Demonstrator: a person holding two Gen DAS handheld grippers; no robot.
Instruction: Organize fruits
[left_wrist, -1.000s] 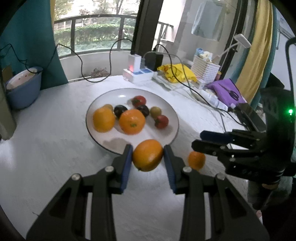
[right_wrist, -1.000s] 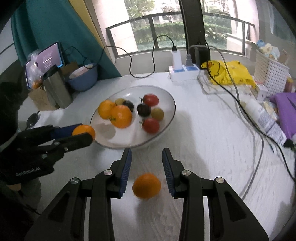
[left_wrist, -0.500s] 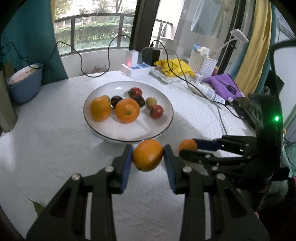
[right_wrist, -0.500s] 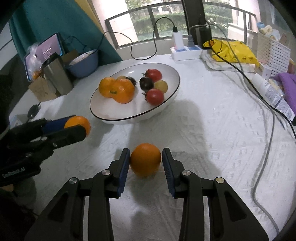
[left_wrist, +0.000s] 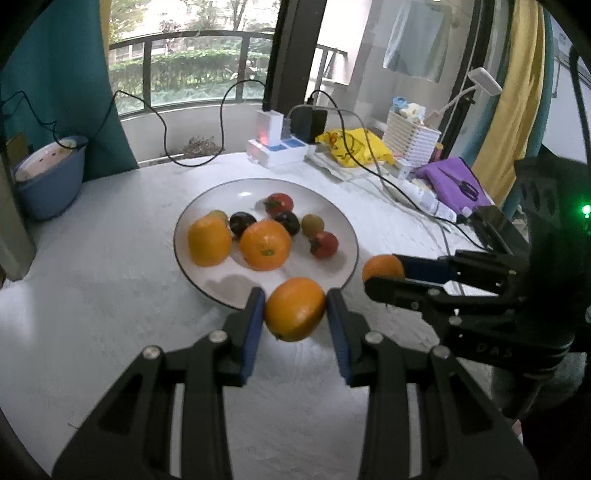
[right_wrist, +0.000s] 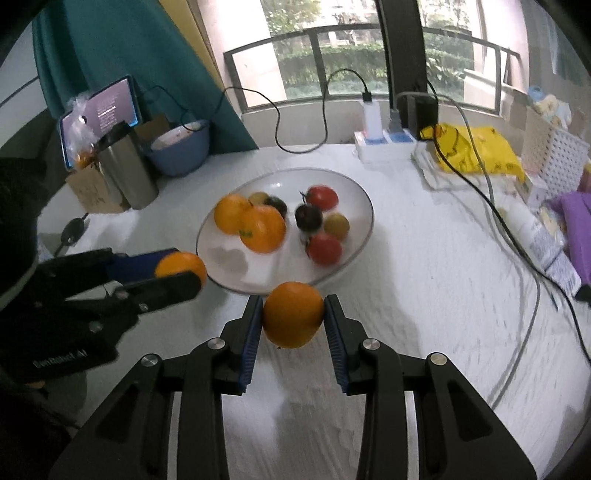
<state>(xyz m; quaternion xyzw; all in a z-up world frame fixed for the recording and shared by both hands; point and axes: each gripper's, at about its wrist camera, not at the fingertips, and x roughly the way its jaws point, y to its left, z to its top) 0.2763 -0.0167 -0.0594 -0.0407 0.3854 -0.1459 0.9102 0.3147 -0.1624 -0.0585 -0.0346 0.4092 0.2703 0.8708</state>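
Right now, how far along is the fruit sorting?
Done: two oranges and six small fruits sit on the plate. In hand: the left gripper clamps one orange, the right gripper another orange, both near the rim. Left: setting both down.

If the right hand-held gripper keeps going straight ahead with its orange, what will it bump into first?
Probably the near rim of the white plate, straight ahead of the right hand-held gripper and its orange; its height above the rim is unclear.

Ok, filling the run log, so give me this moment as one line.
left claw: shut on orange | right claw: shut on second orange | both near plate rim
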